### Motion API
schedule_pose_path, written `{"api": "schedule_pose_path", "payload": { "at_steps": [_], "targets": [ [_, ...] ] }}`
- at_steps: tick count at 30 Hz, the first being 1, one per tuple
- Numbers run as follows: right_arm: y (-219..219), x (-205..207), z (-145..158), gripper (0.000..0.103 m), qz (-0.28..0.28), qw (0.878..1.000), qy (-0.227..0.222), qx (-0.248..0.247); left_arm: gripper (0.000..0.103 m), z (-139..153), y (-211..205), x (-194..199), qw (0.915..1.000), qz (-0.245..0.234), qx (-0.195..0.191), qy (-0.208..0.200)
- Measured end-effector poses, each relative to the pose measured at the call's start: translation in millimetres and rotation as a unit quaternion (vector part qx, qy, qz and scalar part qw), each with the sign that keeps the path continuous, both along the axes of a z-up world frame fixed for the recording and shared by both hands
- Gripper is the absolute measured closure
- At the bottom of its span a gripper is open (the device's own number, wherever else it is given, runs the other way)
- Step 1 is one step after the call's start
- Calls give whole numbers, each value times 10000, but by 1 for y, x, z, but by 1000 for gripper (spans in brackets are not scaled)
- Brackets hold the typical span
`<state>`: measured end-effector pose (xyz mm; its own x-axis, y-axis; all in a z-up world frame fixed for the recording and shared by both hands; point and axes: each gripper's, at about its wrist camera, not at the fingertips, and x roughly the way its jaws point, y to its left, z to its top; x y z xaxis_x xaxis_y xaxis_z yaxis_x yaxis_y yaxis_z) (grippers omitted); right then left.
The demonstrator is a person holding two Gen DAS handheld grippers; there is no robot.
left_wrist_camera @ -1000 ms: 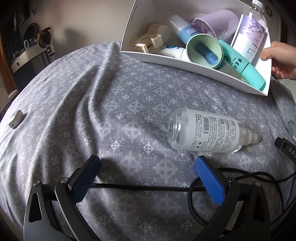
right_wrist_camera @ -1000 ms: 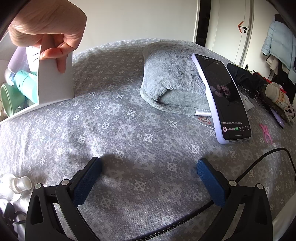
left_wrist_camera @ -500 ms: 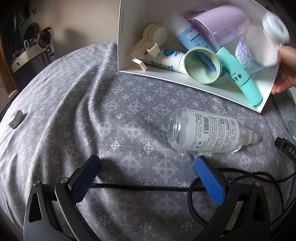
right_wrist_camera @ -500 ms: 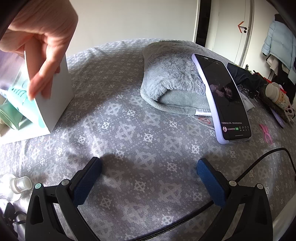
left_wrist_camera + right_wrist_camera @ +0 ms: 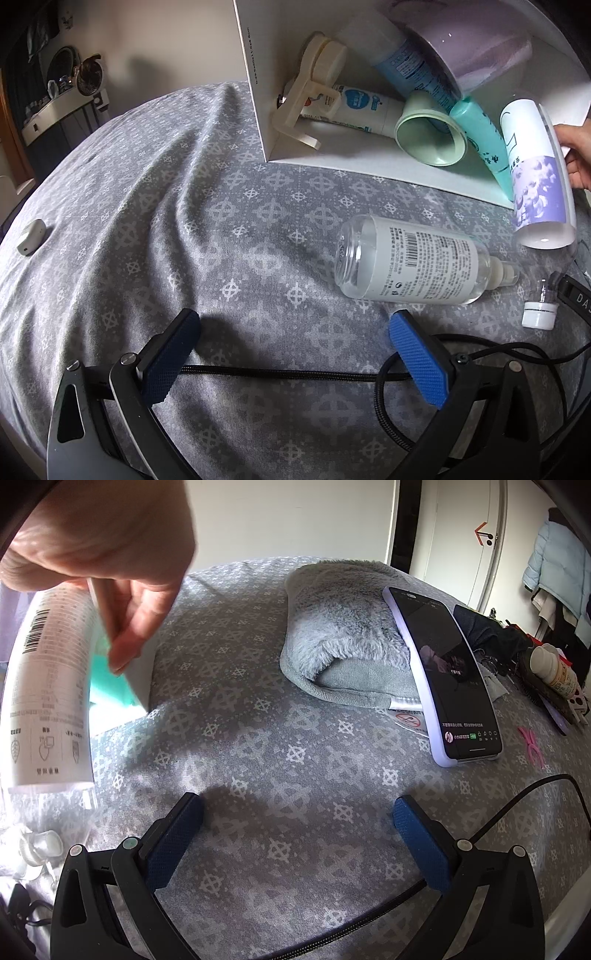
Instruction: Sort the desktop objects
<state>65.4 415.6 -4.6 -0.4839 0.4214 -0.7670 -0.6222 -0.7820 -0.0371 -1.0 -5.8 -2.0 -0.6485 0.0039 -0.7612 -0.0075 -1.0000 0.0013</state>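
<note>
Clear spray bottle (image 5: 413,264) lying on its side on the grey patterned bedspread (image 5: 184,206), just ahead of the left gripper (image 5: 295,350), below the tipped white box (image 5: 369,162). Probably light, rigid, slick, prone to rolling; best pinched across the labelled barrel. Both left and right gripper (image 5: 297,840) spread wide, holding nothing.

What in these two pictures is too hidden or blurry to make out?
- Left wrist view: purple cup, top cut off by the frame edge.
- Left wrist view: hand, mostly beyond the right edge.
- Right wrist view: white box, largely behind the blurred hand and labelled bottle.
- Right wrist view: phone text too small.
</note>
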Motion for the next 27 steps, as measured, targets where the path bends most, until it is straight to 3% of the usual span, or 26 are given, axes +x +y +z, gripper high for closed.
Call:
{"api": "schedule_pose_path", "payload": {
  "at_steps": [27],
  "targets": [
    [-4,3,1,0,3,10000,-8,15,0,-3,7,1,10000,-33,-12,-15]
  ]
}}
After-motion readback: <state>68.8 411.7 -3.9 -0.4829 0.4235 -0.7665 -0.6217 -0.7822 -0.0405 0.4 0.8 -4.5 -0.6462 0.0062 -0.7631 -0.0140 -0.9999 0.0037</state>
